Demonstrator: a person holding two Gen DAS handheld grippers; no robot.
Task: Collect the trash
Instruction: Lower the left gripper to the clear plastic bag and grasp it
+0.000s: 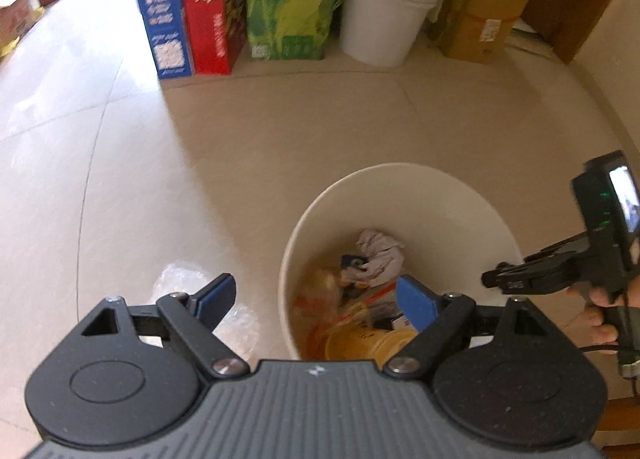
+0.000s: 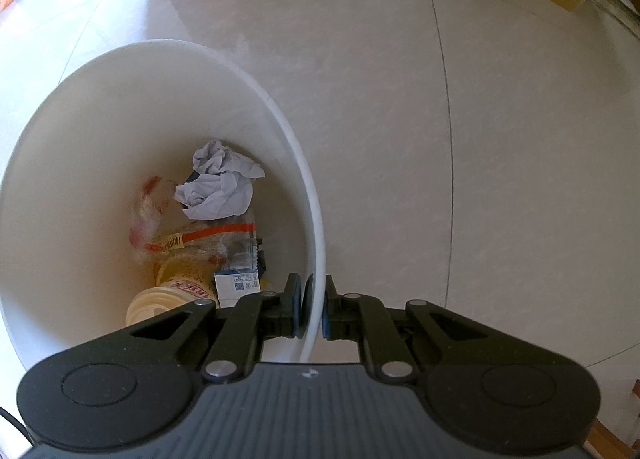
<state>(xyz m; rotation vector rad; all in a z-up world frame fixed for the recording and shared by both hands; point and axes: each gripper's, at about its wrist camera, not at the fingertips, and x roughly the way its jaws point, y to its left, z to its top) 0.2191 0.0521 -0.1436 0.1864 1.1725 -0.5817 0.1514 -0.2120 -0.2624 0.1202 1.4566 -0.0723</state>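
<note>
We've got the right gripper pinched on the white bin's rim at 5 o'clock, left gripper spread wide and empty above it, and what's probably a clear plastic bag sits on the floor at the bin's 9 o'clock, so any tug could tip it.

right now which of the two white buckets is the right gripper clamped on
The near white bin holding trash: the right gripper pinches its rim. The other white bucket stands untouched, far off among the cardboard boxes.
</note>
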